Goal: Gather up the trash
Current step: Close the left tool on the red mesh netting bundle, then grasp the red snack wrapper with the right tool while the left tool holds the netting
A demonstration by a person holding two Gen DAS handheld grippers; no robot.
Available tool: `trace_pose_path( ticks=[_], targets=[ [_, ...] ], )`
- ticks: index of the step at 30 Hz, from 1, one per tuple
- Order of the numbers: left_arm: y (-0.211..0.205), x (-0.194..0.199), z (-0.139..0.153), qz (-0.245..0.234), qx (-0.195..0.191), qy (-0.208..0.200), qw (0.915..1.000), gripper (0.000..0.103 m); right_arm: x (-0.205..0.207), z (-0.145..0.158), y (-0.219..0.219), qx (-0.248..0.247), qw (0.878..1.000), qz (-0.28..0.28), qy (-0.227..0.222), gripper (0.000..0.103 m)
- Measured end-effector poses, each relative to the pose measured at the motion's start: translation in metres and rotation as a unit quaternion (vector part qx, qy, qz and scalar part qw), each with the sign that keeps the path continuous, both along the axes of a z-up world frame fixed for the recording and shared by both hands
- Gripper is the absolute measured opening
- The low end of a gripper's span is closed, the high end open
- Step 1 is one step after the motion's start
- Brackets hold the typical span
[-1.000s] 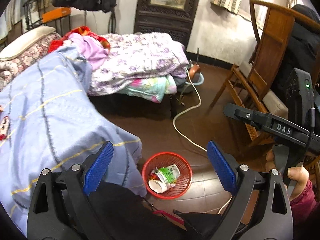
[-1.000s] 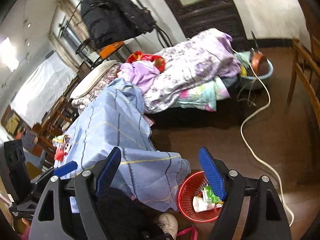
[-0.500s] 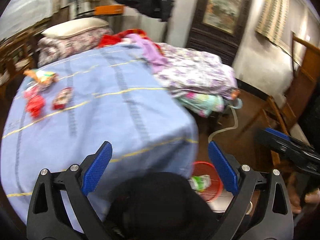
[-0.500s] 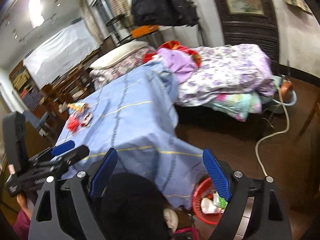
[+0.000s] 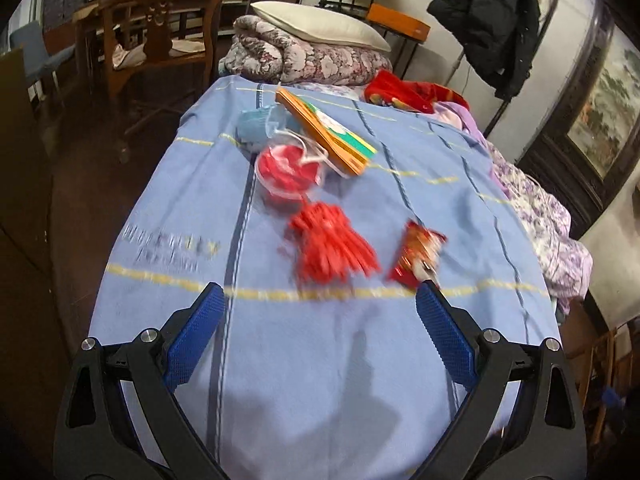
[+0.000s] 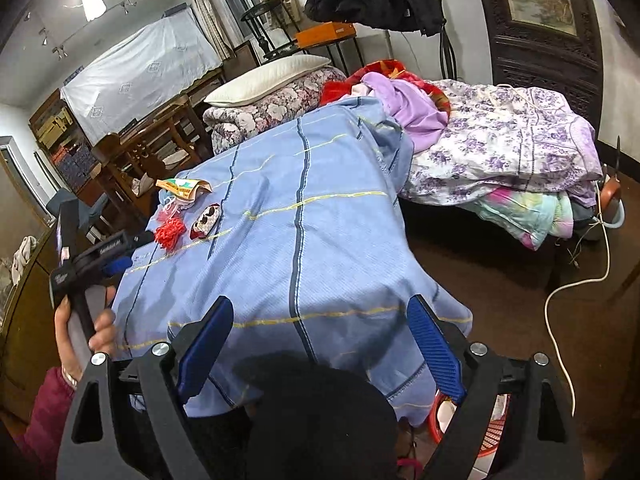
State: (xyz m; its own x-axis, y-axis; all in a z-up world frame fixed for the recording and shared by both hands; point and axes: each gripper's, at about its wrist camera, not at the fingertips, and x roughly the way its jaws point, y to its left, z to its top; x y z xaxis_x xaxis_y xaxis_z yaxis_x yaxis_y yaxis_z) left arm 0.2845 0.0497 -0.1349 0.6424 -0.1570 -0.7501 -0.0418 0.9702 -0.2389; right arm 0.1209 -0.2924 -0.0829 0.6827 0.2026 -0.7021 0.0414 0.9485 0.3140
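Observation:
Trash lies on a table under a blue cloth (image 5: 320,352): a red shredded bundle (image 5: 332,244), a red snack wrapper (image 5: 418,254), a clear cup with red contents (image 5: 288,172), an orange packet (image 5: 326,130) and a blue cup (image 5: 256,122). My left gripper (image 5: 320,344) is open and empty, just short of the bundle and wrapper. My right gripper (image 6: 320,356) is open and empty over the table's near corner. The red trash basket (image 6: 476,424) sits on the floor, partly hidden behind the right finger. The left gripper (image 6: 108,252) also shows in the right wrist view.
A bed with a purple floral quilt (image 6: 504,140) lies beyond the table. A rolled floral quilt with a pillow (image 5: 316,48) and a wooden chair (image 5: 156,44) stand behind. A white cable (image 6: 560,292) runs across the brown floor.
My left gripper swung from the floor basket up over the table and now faces the trash. My right gripper rose and turned toward the table corner. Both stayed open.

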Motion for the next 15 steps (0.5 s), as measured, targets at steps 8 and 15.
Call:
trace_pose_path(
  ticks=[8, 15],
  targets=[
    [-0.006, 0.047, -0.022, -0.009, 0.021, 0.013, 0.9996, 0.080, 0.017, 0.001, 0.012, -0.021, 1.000, -0.002, 0.018, 0.087],
    [0.015, 0.011, -0.032, -0.028, 0.022, -0.022, 0.9991, 0.031, 0.042, 0.006, 0.034, -0.031, 0.999, 0.014, 0.013, 0.087]
  ],
)
